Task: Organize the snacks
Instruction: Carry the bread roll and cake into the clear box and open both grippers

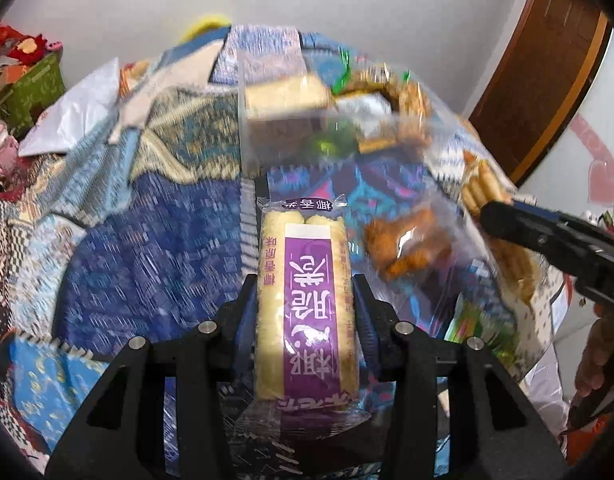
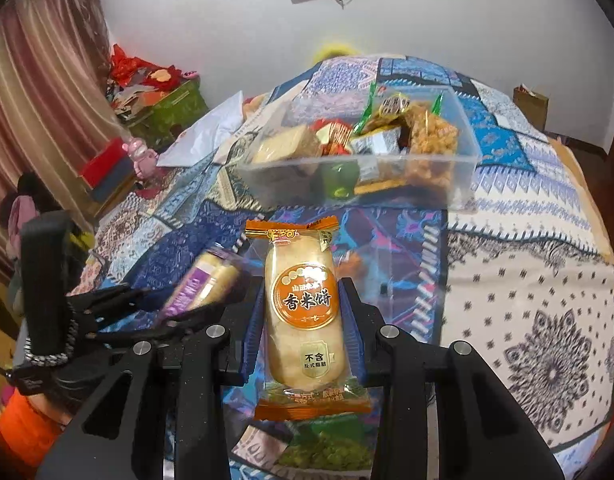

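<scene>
Fingers first: over on the left, the left gripper (image 1: 305, 312) has its blue pads pressed against both long sides of the purple-labelled rice cracker pack (image 1: 305, 312), narrow gap, pack pinned lengthwise along the fingers and poking out ahead of the tips. It's held above the patterned bedspread (image 1: 139, 240), with the clear plastic box (image 1: 267, 132) straight ahead, blurred in this view.

Across to the right: the right gripper (image 2: 303, 316) is squeezed as tight as it goes on the orange-labelled rice cracker pack (image 2: 303, 316), pads at the pack's waist, crimped ends free front and back. In the right wrist view the left gripper shows at the left edge with its purple pack in tow, and the box sits beyond on the bedspread, already holding a jumble of wrapped snacks. Further right, a loose bag of snacks (image 1: 411, 248) lies on the bed beside the right gripper's fingers.

How will these handle? I'd judge both packs very light, puffed crackers inside a slick film wrapper: brittle, easy to crush, and liable to slide out if tilted nose-down. The side-on hold at mid-length looks the sensible place, squeezing the cracker's edges rather than its flat face. A gentle pinch is enough; the crimped seal ends would only fold.
</scene>
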The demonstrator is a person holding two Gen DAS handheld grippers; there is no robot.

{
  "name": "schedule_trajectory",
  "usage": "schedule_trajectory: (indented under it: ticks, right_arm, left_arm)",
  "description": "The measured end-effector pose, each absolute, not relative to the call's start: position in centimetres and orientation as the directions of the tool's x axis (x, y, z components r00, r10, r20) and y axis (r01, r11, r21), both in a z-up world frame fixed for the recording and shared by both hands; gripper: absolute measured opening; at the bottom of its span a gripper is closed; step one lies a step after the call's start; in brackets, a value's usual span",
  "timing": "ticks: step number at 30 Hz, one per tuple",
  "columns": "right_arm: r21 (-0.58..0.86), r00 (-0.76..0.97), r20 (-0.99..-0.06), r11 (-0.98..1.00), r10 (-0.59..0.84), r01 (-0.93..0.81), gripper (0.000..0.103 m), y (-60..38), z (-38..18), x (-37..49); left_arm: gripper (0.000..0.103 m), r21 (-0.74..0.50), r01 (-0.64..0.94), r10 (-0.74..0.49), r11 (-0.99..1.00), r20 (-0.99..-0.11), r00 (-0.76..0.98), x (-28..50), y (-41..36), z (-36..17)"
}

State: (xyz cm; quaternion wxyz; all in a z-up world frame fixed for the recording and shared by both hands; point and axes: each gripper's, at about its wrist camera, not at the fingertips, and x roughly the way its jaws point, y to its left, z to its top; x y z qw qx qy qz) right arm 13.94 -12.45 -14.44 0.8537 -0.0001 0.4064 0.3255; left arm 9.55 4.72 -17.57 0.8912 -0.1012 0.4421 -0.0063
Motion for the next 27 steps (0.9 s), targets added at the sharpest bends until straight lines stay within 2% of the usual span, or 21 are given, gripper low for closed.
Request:
schedule_trajectory:
  ticks: [15, 27]
  right_arm:
    - [0.254, 0.568, -0.603, 0.810, 0.560, -0.528, 0.033, -13.7, -9.5, 18.9]
    - [0.262, 0.596, -0.568, 0.811, 0.568, -0.524, 0.033, -11.4, -8.3, 24.3]
  left_arm:
    - [0.045, -0.194, -0.094, -0.055, 0.976, -0.645, 0.762, 14.0, 6.9, -10.0]
    - [0.045, -0.214, -0.104, -0.048, 0.971, -0.604, 0.795, 20.7, 8.5, -8.7]
